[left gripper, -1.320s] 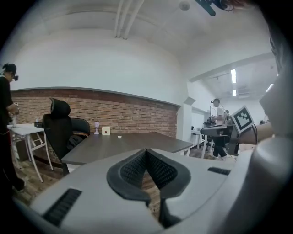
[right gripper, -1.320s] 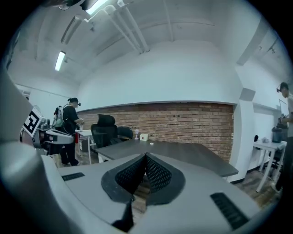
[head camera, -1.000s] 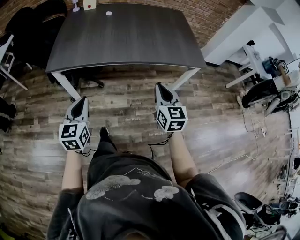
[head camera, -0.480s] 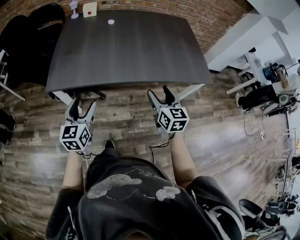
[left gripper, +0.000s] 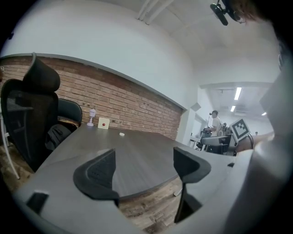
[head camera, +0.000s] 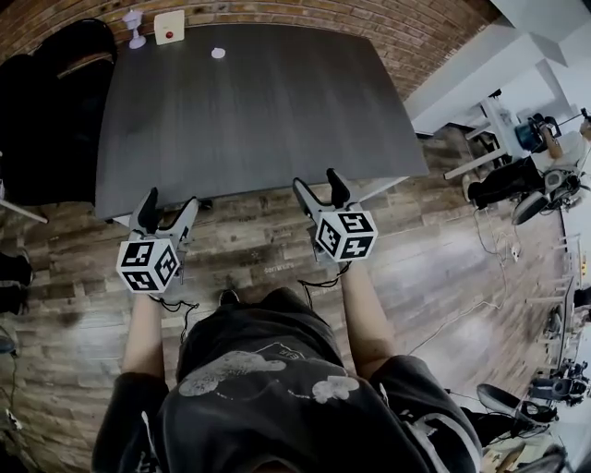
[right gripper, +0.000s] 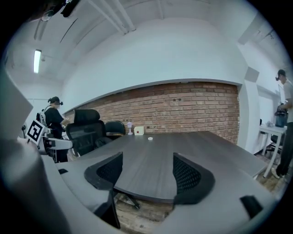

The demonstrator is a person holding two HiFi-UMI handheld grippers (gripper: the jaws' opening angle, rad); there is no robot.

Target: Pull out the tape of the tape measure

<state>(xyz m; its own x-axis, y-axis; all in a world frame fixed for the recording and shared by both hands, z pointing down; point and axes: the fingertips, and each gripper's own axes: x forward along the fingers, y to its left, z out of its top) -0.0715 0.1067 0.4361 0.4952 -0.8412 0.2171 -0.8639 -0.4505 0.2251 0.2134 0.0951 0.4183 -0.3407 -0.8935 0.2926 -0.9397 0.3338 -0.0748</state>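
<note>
Left gripper (head camera: 169, 199) and right gripper (head camera: 318, 179) nearer the table (head camera: 249, 111), jaws newly apart, empty.

On the far part of the table (head camera: 259, 120) lies a small white round thing (head camera: 218, 53), too small to identify. At the table's far left edge stand a white box with a red dot (head camera: 169, 27) and a pale little stand (head camera: 135, 28), too small for detail. The table's legs are mostly hidden under its top. The black chair (head camera: 55, 102) at left is cut by the picture's edge. The hands holding the left gripper (head camera: 170, 203) and right gripper (head camera: 318, 183) are hidden beneath the marker cubes.
</note>
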